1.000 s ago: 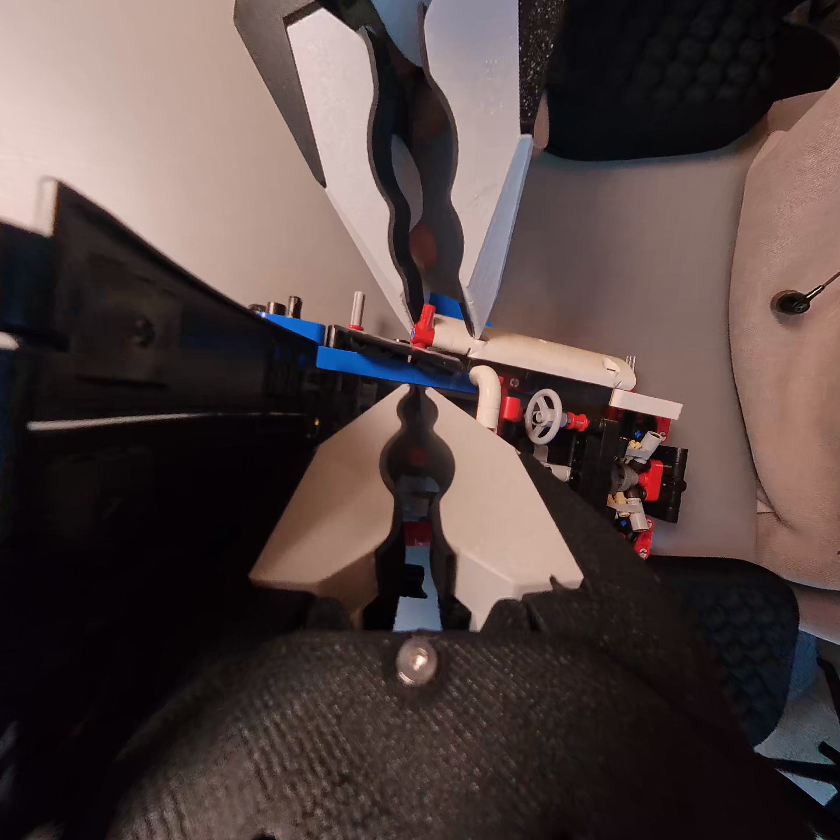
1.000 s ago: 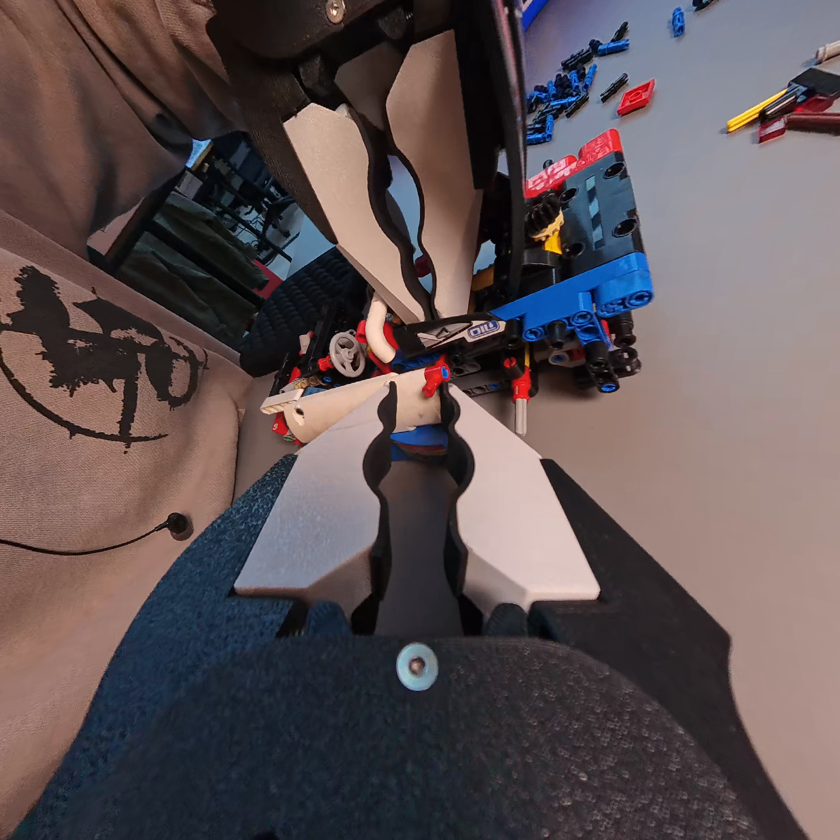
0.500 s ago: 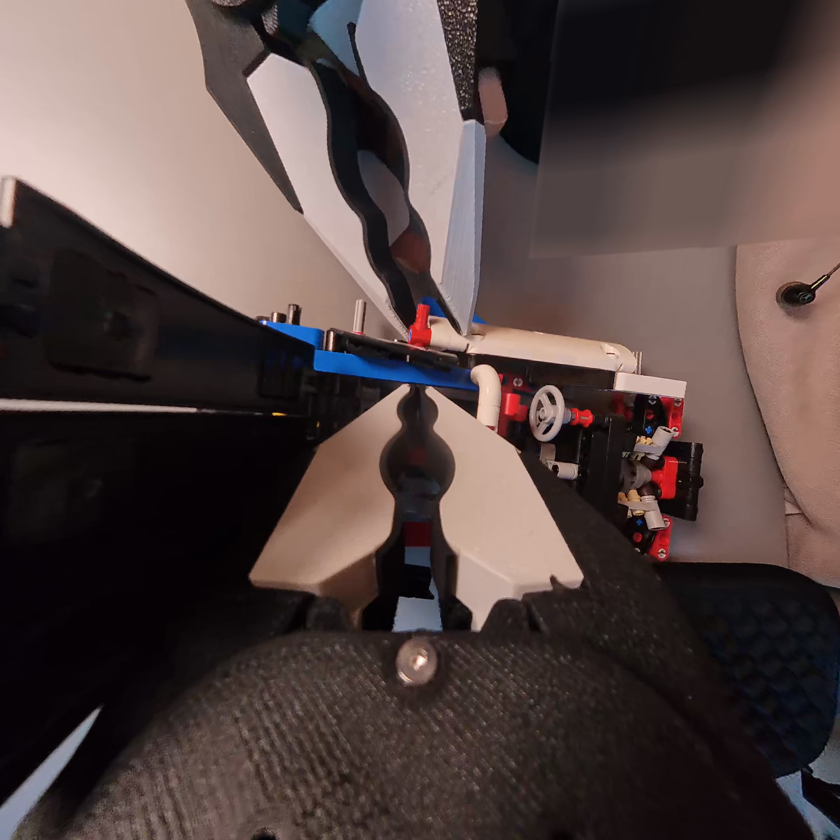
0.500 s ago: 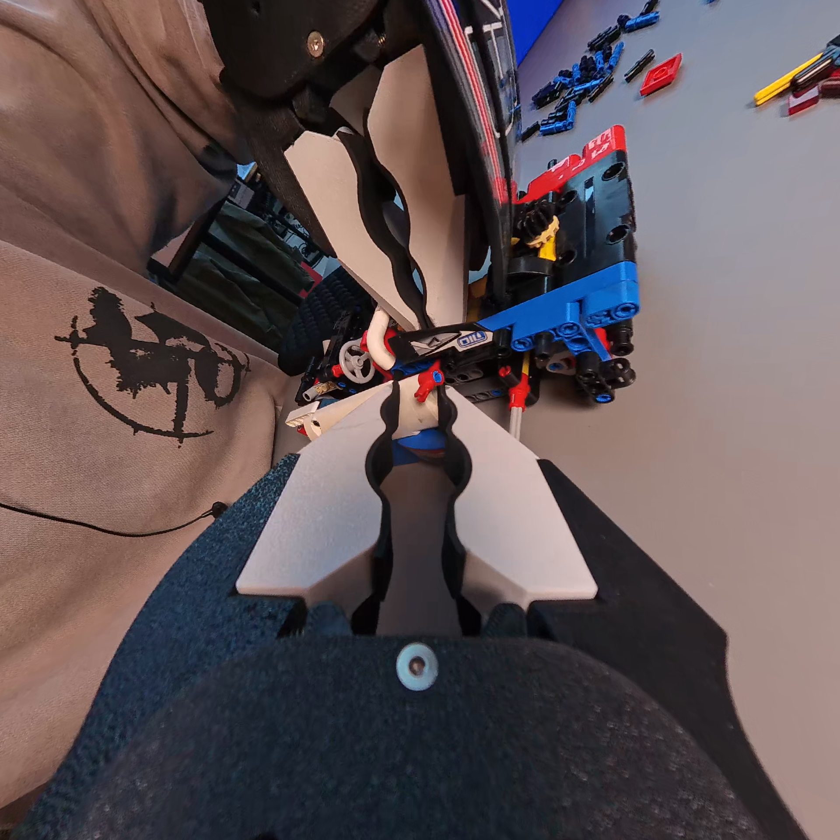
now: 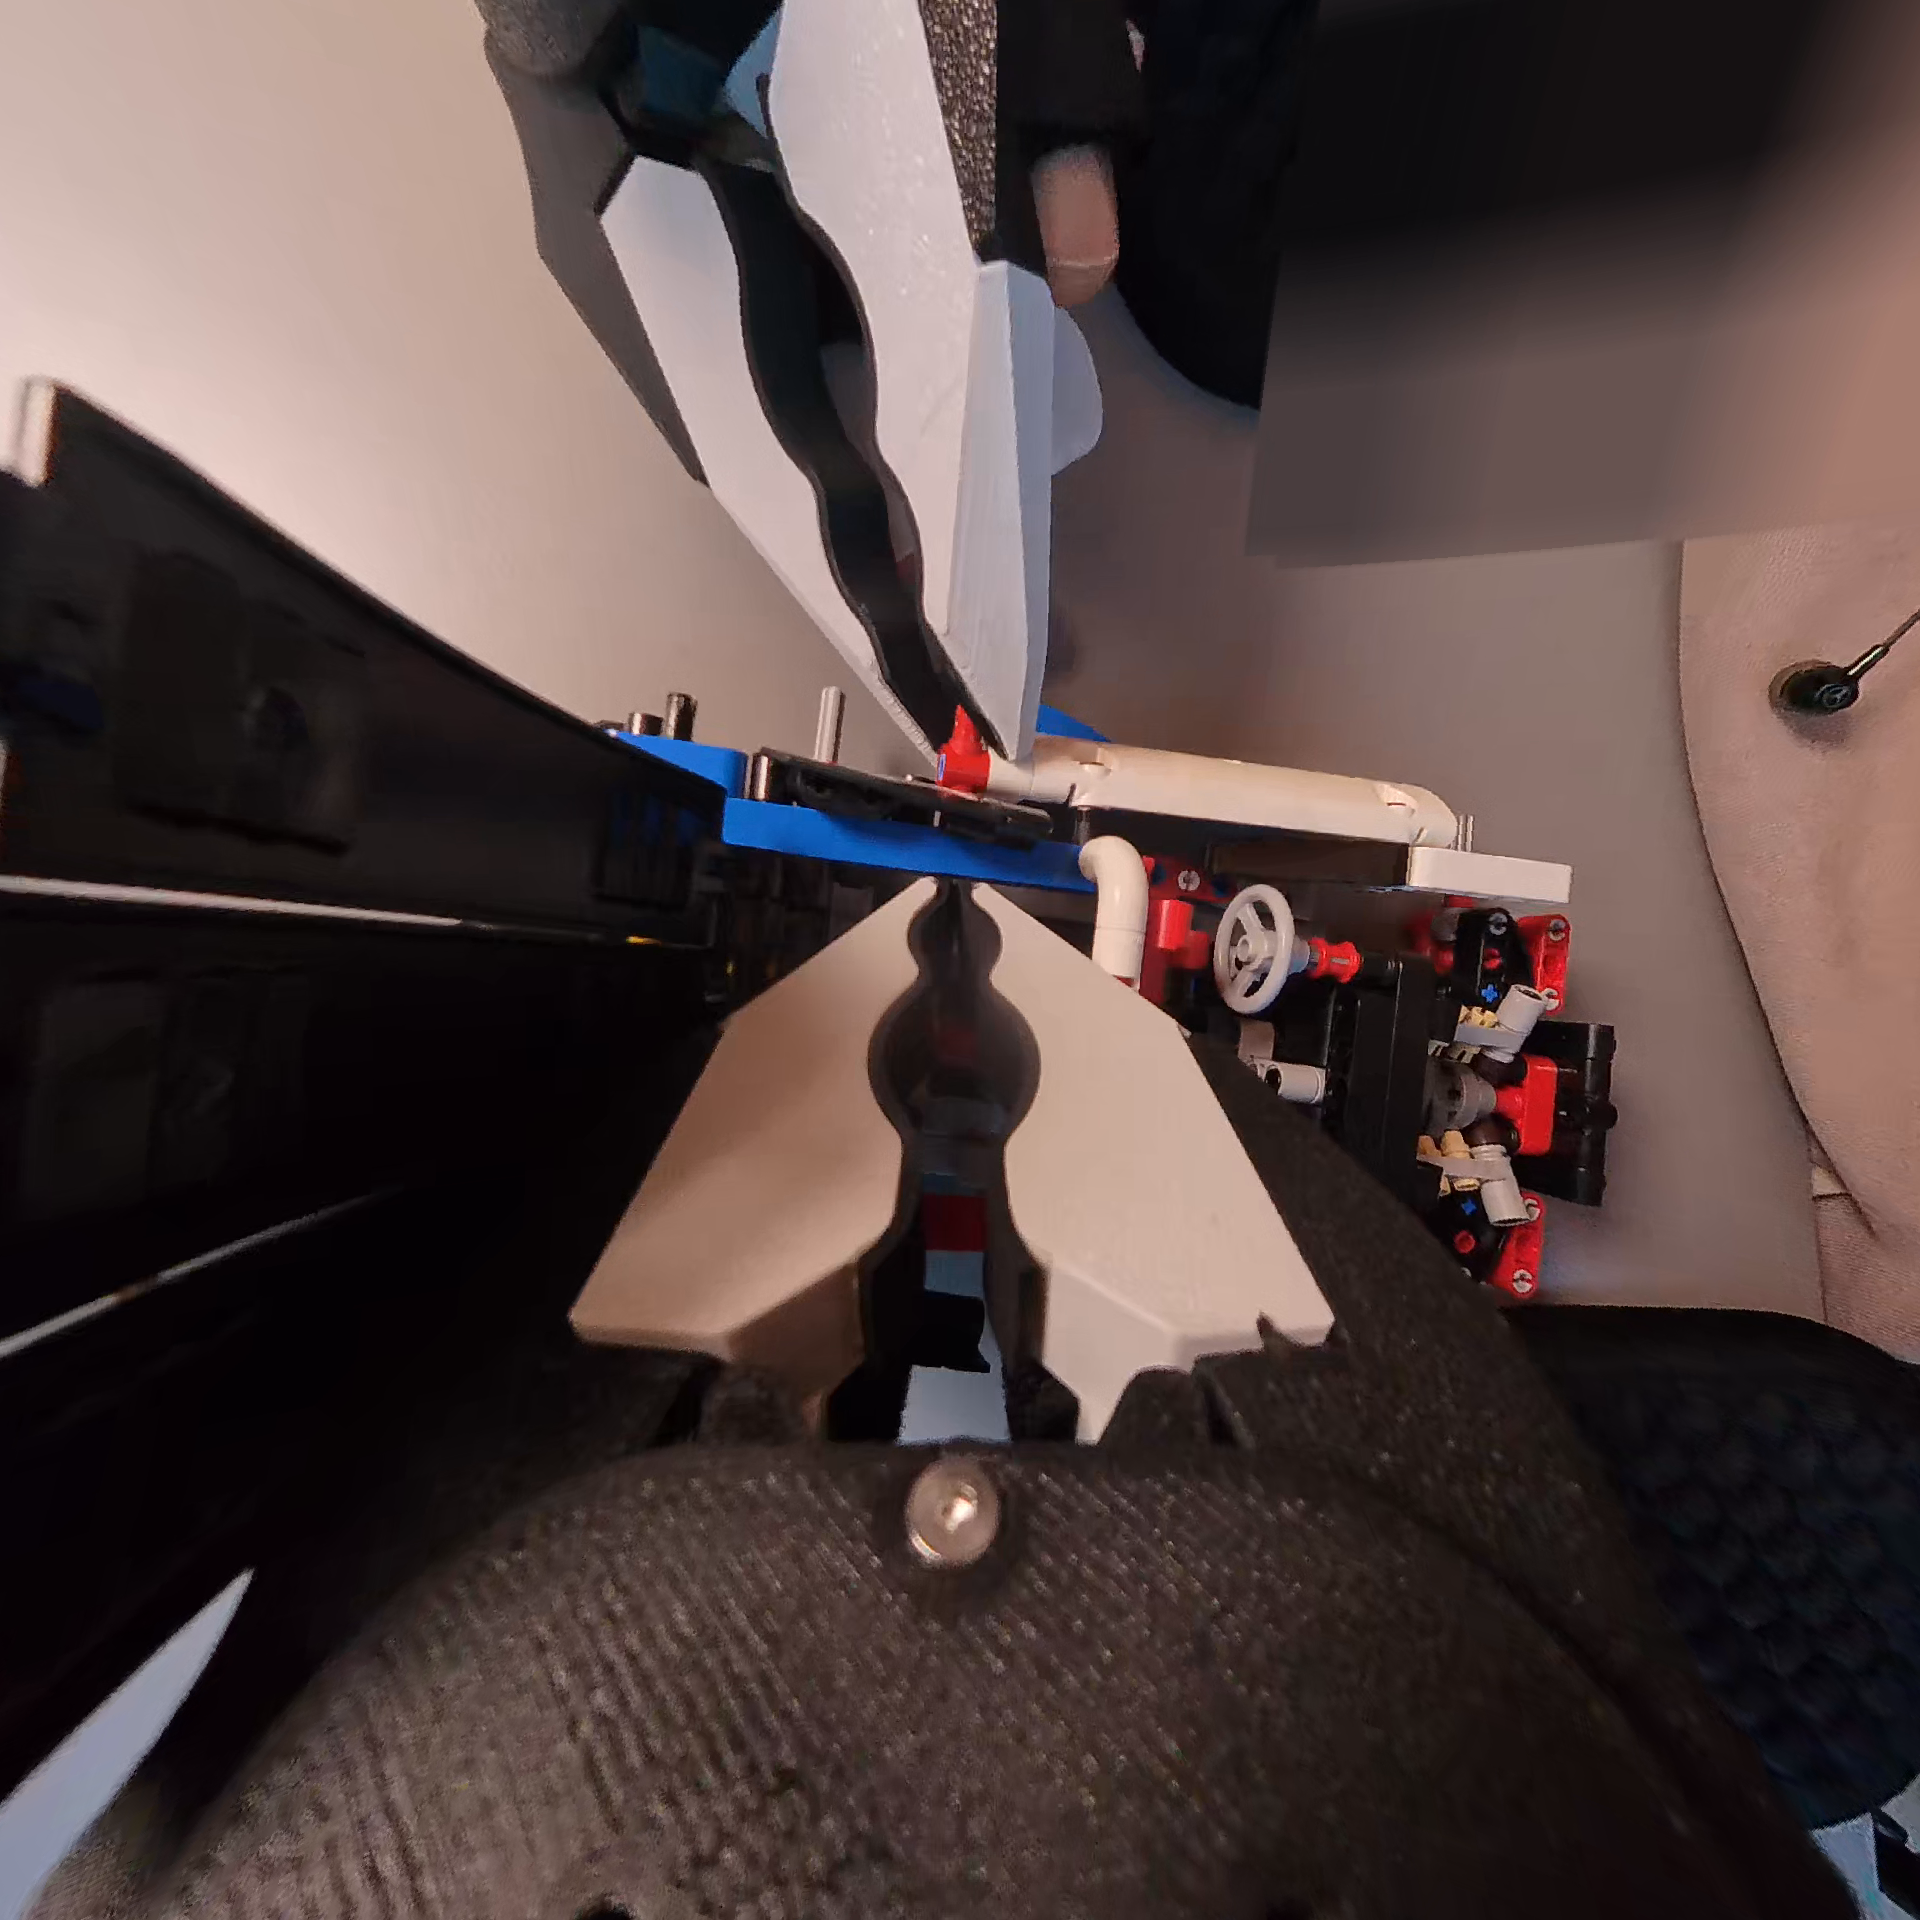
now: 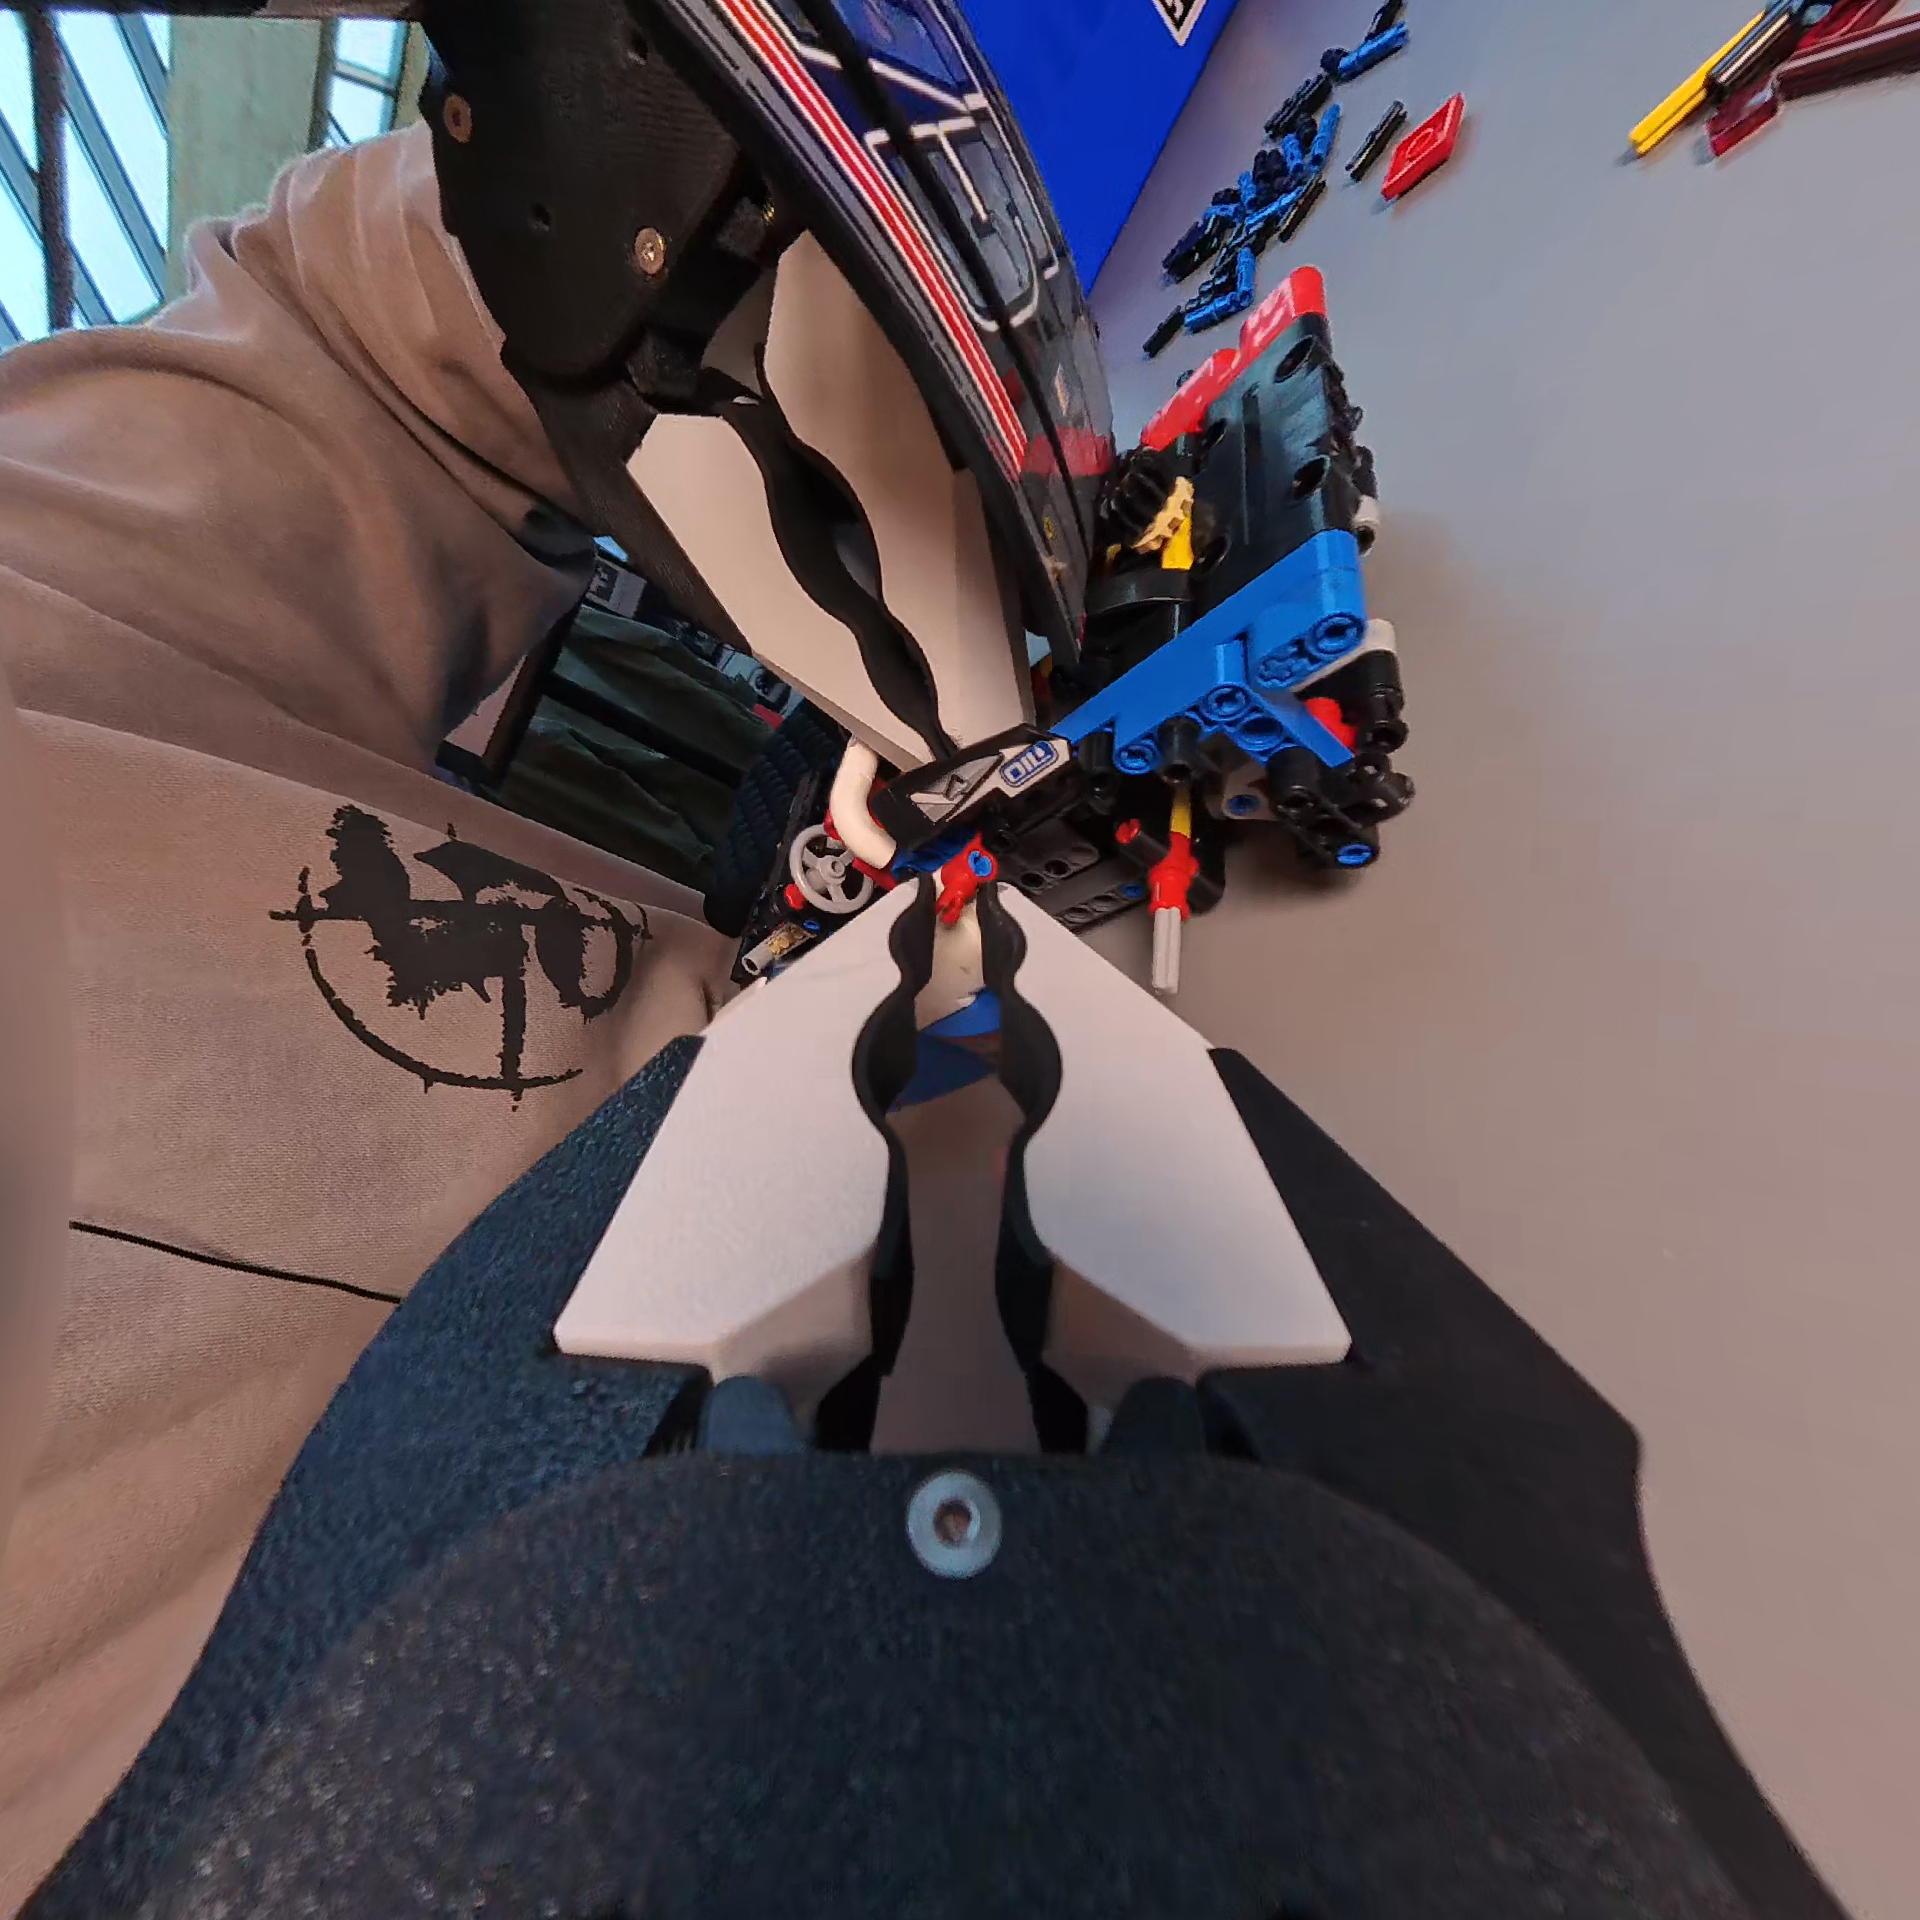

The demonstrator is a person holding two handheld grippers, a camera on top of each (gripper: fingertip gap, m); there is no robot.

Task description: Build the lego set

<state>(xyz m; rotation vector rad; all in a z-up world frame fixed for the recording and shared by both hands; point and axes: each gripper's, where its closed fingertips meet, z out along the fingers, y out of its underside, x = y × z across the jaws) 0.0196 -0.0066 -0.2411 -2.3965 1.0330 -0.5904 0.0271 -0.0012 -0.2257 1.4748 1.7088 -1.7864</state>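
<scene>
Lego model [image 6: 1195, 727]: part-built vehicle in blue, black, red and white, lying on its side on a grey table [image 6: 1610, 1039], just beside a person's beige hoodie [image 6: 260, 831].

Left gripper [image 5: 951, 894]: jaws pressed together on the model's blue beam [image 5: 894, 842], seen edge-on.

Right gripper [image 6: 961, 894]: jaws pinched on a small red pin [image 6: 961, 873] at the model's edge, next to a white panel [image 5: 1226, 779].

Steering wheel [image 5: 1252, 956]: grey, set in the cockpit.

Loose parts [image 6: 1257, 197]: blue and black pins are scattered on the table, well apart from the model; a red tile [image 6: 1423, 145] is near them.
</scene>
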